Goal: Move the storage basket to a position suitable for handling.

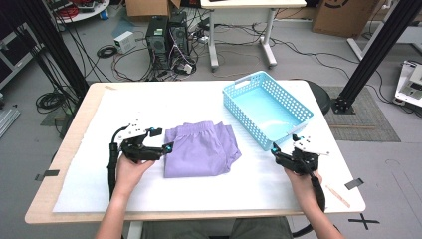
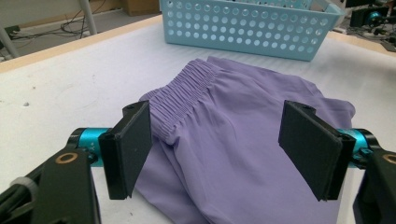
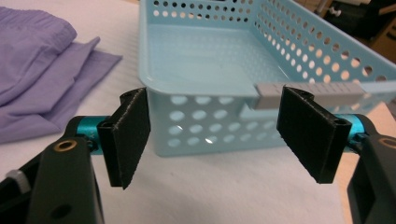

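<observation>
Folded purple shorts with an elastic waistband lie in the middle of the white mat. My left gripper sits at their left edge, open; in the left gripper view the shorts lie below and between the wide-set jaws, with no pad pressing the cloth. A light blue perforated basket stands empty at the right back. My right gripper hovers just in front of the basket's near corner, open with nothing in it. In the right gripper view the basket faces the jaws and the shorts lie to the left.
A white mat covers the wooden table. A grey label tab is on the basket's near rim. Black frame posts stand at the table's far corners. Computers and cables sit on the floor behind.
</observation>
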Demonstrator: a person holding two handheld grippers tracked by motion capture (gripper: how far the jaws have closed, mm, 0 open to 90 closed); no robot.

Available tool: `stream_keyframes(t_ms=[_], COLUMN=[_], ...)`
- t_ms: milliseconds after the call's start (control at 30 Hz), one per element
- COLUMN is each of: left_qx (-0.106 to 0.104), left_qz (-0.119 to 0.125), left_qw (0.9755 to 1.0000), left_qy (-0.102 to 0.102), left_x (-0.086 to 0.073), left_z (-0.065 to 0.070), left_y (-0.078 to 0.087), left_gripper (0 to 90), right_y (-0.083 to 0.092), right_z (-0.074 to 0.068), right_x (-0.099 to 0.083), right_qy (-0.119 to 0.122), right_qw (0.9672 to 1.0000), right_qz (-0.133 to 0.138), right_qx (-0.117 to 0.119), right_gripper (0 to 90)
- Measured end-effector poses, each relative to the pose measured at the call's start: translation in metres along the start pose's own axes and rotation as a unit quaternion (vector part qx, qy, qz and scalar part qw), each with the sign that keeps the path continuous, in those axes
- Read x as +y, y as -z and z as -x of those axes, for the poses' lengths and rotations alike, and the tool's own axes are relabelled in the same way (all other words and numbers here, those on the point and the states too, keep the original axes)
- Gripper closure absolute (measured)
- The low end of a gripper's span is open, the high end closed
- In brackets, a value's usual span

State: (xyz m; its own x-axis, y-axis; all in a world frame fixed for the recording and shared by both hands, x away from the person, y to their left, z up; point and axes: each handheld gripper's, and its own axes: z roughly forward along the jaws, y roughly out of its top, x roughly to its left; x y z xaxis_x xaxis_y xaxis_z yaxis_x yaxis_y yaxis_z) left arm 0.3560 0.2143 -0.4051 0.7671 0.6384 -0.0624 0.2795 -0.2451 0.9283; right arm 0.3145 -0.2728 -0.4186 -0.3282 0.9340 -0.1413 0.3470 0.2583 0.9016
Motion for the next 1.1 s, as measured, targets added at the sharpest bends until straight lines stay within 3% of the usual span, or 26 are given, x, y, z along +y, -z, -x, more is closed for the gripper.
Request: stream_keyframes(t_ms=[267,367,433,467,533,600,633,733,867,933,1100], left_qx=[-0.003,-0.001,-0.001,-0.001,-0.002,-0.001,-0.003,-0.002,-0.003,-0.004,-0.006], left_qz=[-0.002,-0.001,-0.002,-0.002,-0.004,-0.004,-0.006,-0.007,-0.010,-0.009,-0.013], left_qw=[1.0000,1.0000,1.0000,1.0000,1.0000,1.0000,1.0000,1.0000,0.9999,1.0000,0.9999], left_qy=[-0.001,0.002,0.004,0.004,0.001,0.001,0.001,0.002,0.000,0.001,0.000], left_x=[0.000,-0.001,-0.001,-0.001,-0.001,-0.001,-0.001,-0.001,-0.001,-0.001,-0.002], left_z=[0.003,0.001,0.001,0.001,0.001,0.001,0.002,0.002,0.003,0.003,0.003], left_y=[0.001,0.002,0.001,0.001,0.000,0.000,-0.001,-0.002,-0.003,-0.003,-0.004], left_gripper=[25.9,25.9,25.9,25.9,25.9,25.9,25.9,25.9,25.9,25.9,26.0], right_y=[-0.016,-0.015,-0.014,-0.014,-0.014,-0.014,-0.012,-0.012,-0.016,-0.026,-0.037], right_z=[-0.010,-0.001,0.012,0.012,0.029,0.034,0.042,0.043,0.035,0.028,0.025], right_x=[0.002,0.001,-0.002,-0.002,-0.005,-0.006,-0.008,-0.008,-0.006,-0.005,-0.003], right_qy=[0.024,0.014,0.001,0.001,-0.023,-0.032,-0.059,-0.074,-0.065,-0.058,-0.067], right_qw=[0.9993,0.9995,0.9988,0.9988,0.9977,0.9974,0.9969,0.9967,0.9973,0.9971,0.9959], right_qz=[-0.012,-0.019,-0.026,-0.026,-0.030,-0.033,-0.028,-0.026,-0.032,-0.047,-0.059], right_qx=[-0.027,-0.022,-0.041,-0.041,-0.056,-0.056,-0.045,-0.022,-0.015,-0.013,-0.014], right_gripper=[25.7,26.6,26.8,26.8,26.7,26.7,26.5,24.6,24.6,24.7,27.6])
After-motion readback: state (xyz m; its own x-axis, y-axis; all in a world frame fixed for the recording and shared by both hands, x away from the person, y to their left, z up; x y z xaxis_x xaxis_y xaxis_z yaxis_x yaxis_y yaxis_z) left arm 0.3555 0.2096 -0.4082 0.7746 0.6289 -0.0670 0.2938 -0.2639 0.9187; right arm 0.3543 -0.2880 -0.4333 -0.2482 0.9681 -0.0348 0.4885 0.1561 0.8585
